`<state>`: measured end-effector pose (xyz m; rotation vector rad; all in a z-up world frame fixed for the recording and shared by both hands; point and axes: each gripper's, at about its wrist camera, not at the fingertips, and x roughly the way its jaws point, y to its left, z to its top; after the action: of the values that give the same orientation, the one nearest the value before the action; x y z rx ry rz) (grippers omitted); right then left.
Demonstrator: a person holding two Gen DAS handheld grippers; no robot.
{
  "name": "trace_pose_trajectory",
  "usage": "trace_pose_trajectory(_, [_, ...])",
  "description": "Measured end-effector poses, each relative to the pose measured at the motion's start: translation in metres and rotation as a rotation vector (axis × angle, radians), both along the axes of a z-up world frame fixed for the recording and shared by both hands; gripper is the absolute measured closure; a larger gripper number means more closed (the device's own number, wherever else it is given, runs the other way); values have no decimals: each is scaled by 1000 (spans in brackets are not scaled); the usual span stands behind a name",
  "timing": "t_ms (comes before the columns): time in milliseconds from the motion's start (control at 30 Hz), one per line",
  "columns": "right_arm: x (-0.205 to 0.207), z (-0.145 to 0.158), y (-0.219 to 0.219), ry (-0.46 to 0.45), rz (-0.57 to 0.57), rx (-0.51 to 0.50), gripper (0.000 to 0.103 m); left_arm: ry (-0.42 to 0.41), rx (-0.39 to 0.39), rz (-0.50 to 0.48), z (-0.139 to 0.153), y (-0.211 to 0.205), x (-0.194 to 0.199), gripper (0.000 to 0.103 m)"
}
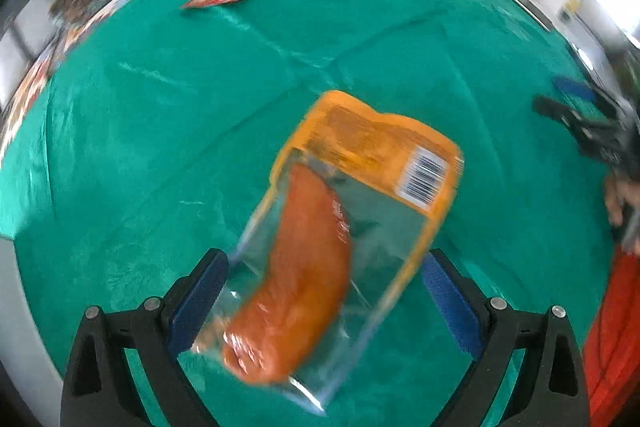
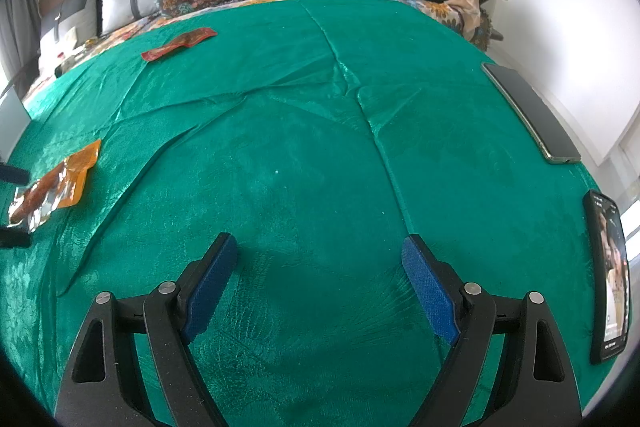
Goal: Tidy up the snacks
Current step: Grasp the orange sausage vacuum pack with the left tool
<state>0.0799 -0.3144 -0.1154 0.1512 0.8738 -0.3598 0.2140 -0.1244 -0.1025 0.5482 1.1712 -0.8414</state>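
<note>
Orange snack pouch [image 1: 352,223] lies on green cloth [image 1: 160,147] between spread, released left claw [image 1: 324,291] fingers; right claw [image 2: 316,267] released, empty.

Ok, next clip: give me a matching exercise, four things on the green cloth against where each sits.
Things:
1. orange sausage packet
2. red snack packet
3. lit phone
4. dark phone

Places:
A. right edge of the green cloth, nearer the right gripper
B. between the left gripper fingers
C. far left of the cloth
D. right edge, farther back

Pairs: 1-B, 2-C, 3-A, 4-D
</note>
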Motion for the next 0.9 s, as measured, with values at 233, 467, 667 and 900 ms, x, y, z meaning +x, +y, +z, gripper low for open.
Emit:
trace_pose_trajectory(233, [0,0,0,2,-2,1,16,-60,-53,353,-4,30,19,5])
trace_pose_trajectory(467, [0,0,0,2,-3,0,16,-125,-56,488,-11,39,18,0])
trace_pose_trajectory(667, [0,0,0,2,-3,0,16,-126,-55,501,-7,40,24,0])
trace_pose_trajectory(900, [0,0,0,2,-3,0,16,-129,-56,514,-6,42,27,0])
